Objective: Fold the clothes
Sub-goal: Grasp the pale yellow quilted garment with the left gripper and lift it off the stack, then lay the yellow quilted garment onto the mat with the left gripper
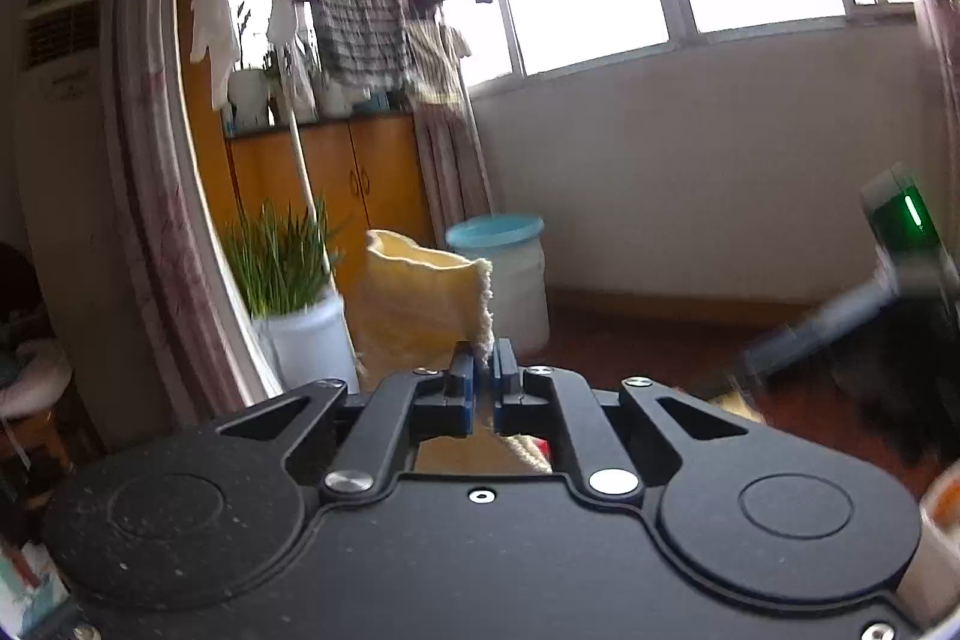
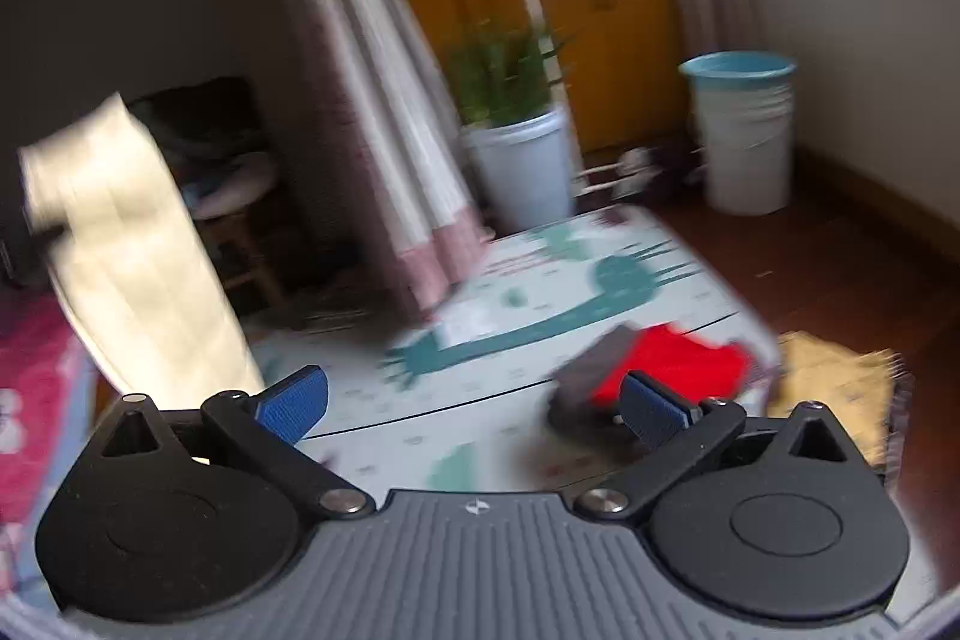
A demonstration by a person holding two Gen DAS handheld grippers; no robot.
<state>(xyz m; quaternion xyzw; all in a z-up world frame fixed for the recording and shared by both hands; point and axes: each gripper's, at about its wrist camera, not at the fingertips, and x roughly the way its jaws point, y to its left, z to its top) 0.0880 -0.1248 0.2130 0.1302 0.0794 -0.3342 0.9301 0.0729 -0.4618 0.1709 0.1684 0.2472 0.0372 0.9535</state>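
My left gripper (image 1: pixel 485 367) is shut on the edge of a pale yellow cloth (image 1: pixel 420 298), which it holds up in the air in front of the camera. The right gripper (image 2: pixel 474 406) is open above a dinosaur-print mat (image 2: pixel 540 292), with nothing between its blue pads (image 2: pixel 294 403). On the mat, just beyond its right finger, lie a red garment (image 2: pixel 666 364) and a grey folded piece (image 2: pixel 594 364). A yellow knit cloth (image 2: pixel 834 376) lies past the mat's right edge. A blurred pale cloth (image 2: pixel 132 268) hangs at the left.
A potted plant (image 2: pixel 516 124) and a white bucket with a blue rim (image 2: pixel 744 130) stand beyond the mat on the wooden floor. A striped curtain (image 2: pixel 384 130) hangs at the left, a wooden cabinet (image 1: pixel 354 184) stands behind, and laundry (image 1: pixel 360 4) hangs overhead.
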